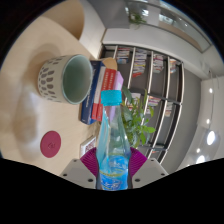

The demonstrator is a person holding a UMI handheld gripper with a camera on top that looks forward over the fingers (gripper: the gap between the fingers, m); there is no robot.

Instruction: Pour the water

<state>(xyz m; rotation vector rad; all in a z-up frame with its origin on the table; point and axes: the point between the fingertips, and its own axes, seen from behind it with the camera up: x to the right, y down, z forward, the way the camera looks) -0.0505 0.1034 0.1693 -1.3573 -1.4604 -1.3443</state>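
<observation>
My gripper (113,165) is shut on a clear plastic water bottle (112,140) with a blue cap (111,97) and a blue label. The magenta pads (91,160) press on both sides of its lower body. The bottle stands upright in the view while the scene is tilted. A pale green mug (66,79) with a dotted pattern lies ahead and to the left on the beige table (35,50), its open mouth facing the bottle's cap.
A stack of books (100,85) sits just behind the mug. A round pink coaster (49,143) lies on the table near the left finger. A green plant (140,120) and shelving with books (150,65) stand beyond.
</observation>
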